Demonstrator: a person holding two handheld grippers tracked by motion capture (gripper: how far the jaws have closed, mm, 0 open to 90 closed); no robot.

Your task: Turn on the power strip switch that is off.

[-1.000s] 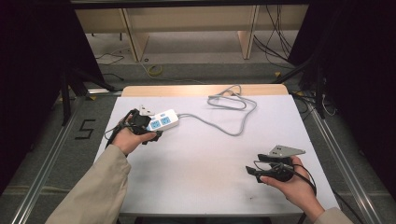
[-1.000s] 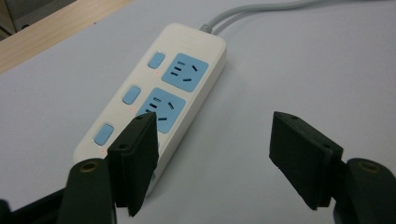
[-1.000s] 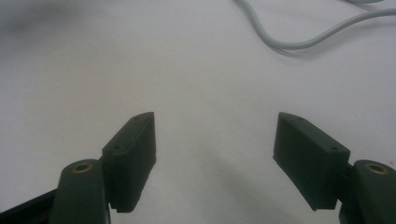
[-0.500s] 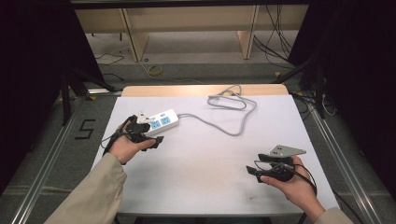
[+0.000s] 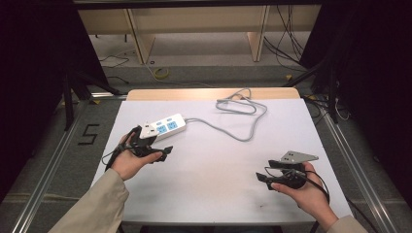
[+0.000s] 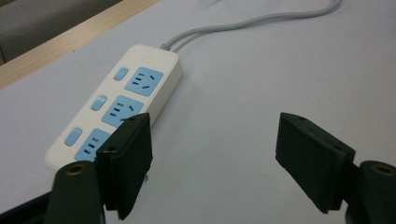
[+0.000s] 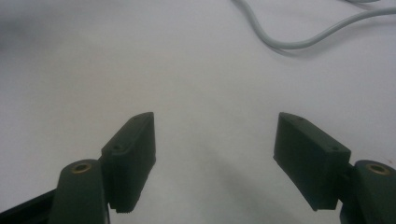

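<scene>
Now, power strip (image 5: pixel 164 127): white, with three blue sockets and three blue switches, lying flat on the table (image 5: pixel 209 189) toward its far left part.
Cord (image 5: pixel 233 127): grey, leaving the power strip's far end, looping across the table beyond it toward the wooden far edge.
Left hand-held gripper (image 6: pixel 212 163): jaws spread wide, holding nothing, just beside the power strip's near end; one jaw overlaps that end in the left gripper view.
Right hand-held gripper (image 7: pixel 212 158): jaws spread, empty, well apart from the power strip, over bare table near the front right.
Sleeve (image 5: pixel 94 206): beige, on the left forearm.
</scene>
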